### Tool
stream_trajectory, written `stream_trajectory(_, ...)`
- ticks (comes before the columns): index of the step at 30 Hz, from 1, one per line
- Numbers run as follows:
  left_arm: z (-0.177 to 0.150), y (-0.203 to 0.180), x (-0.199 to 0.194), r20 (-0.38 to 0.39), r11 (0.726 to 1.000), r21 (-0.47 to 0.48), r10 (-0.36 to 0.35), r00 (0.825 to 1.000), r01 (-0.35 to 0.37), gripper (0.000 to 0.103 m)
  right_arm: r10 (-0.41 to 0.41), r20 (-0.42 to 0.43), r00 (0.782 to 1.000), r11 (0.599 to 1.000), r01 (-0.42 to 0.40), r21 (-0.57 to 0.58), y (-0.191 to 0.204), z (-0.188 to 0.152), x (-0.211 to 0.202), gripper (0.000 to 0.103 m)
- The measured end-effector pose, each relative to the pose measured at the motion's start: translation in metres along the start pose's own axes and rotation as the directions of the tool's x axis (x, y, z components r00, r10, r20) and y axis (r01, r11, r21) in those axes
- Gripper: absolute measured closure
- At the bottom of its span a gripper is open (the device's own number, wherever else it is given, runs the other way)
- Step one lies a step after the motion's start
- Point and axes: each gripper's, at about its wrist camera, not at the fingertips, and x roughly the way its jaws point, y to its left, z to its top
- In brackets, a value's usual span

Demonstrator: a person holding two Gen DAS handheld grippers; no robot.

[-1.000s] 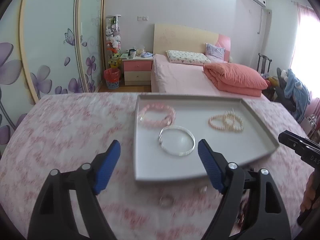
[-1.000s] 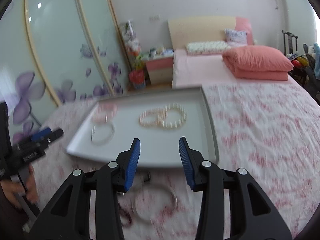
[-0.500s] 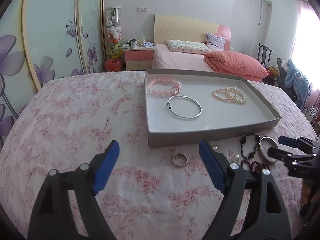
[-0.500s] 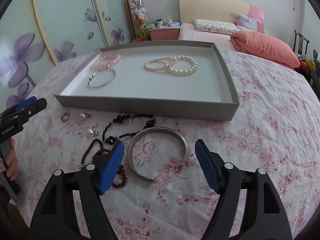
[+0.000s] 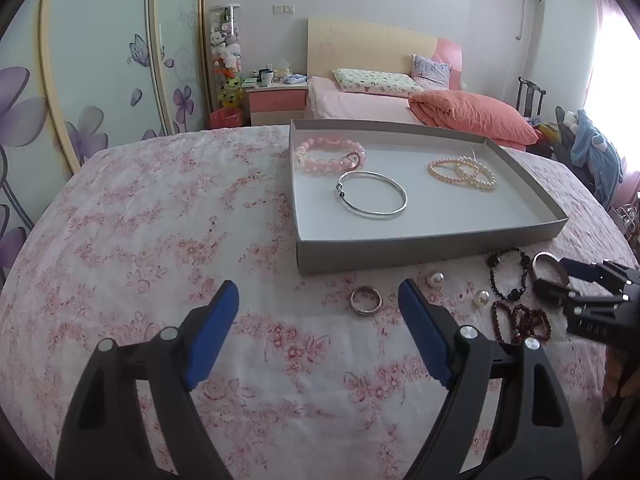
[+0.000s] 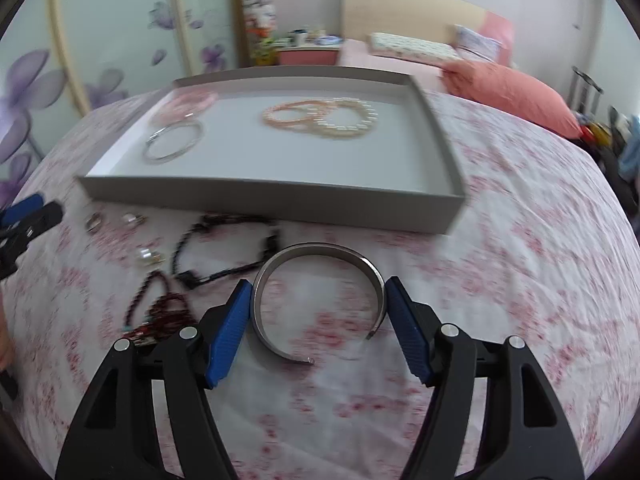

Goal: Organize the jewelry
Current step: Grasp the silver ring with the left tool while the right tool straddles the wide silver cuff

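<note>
A grey tray (image 5: 432, 246) on the floral cloth holds a pink bead bracelet (image 5: 330, 156), a silver bangle (image 5: 372, 194) and pearl bracelets (image 5: 462, 172). In front of it lie a silver ring (image 5: 366, 299), two loose pearls (image 5: 435, 279), a black bead bracelet (image 6: 224, 248), dark red beads (image 6: 160, 312) and an open silver cuff (image 6: 316, 254). My right gripper (image 6: 318, 292) is low over the cloth. Its jaws are closing, with the cuff between the blue pads and a sliver of gap on each side. My left gripper (image 5: 318, 292) stands wide open just short of the ring, holding nothing.
The tray's near wall (image 6: 272, 196) rises right behind the loose jewellery. The right gripper (image 5: 554, 276) enters the left wrist view at the right edge. Bare floral cloth spreads to the left. Behind the table are a bed, a nightstand and sliding wardrobe doors.
Both grippers have come down from over the tray to the jewellery in front of it. The right jaws widened, then narrowed around the cuff. The left jaws stayed wide.
</note>
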Motion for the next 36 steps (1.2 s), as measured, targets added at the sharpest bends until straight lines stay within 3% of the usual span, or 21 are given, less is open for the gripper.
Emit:
stream_trajectory(8, -0.006, -0.01, 0.006, -0.035, 0.998, 0.057, 0.003, 0.999, -0.001, 0.023, -0.128, -0.006, 0.992, 0.976, 0.127, 0.178, -0.044, -0.007, -0.005, 0.035)
stream_trajectory(18, -0.006, -0.03, 0.026, -0.098, 0.996, 0.08, 0.037, 0.995, -0.03, 0.024, -0.137, -0.009, 0.991, 0.975, 0.137, 0.177, -0.041, -0.005, -0.002, 0.035)
stream_trajectory(22, -0.003, -0.033, 0.035, -0.124, 0.997, 0.062, 0.046, 0.991, -0.039, 0.039, -0.137, -0.009, 0.991, 0.975, 0.137, 0.177, -0.041, -0.004, -0.002, 0.035)
stream_trajectory(29, 0.0, -0.035, 0.041, -0.133, 0.999, 0.033, 0.039, 0.99, -0.035, 0.051, -0.137, -0.009, 0.99, 0.975, 0.137, 0.177, -0.041, -0.004, -0.002, 0.035)
stream_trajectory(33, 0.0, -0.04, 0.04, -0.125, 0.999, 0.043, 0.038, 0.991, -0.033, 0.077, -0.138, -0.009, 0.99, 0.975, 0.138, 0.175, -0.041, -0.004, -0.002, 0.035)
stream_trajectory(36, 0.0, -0.037, 0.039, -0.124, 0.998, 0.045, 0.041, 0.991, -0.036, 0.081, -0.127, -0.007, 0.992, 0.979, 0.127, 0.157, -0.037, -0.004, -0.001, 0.035)
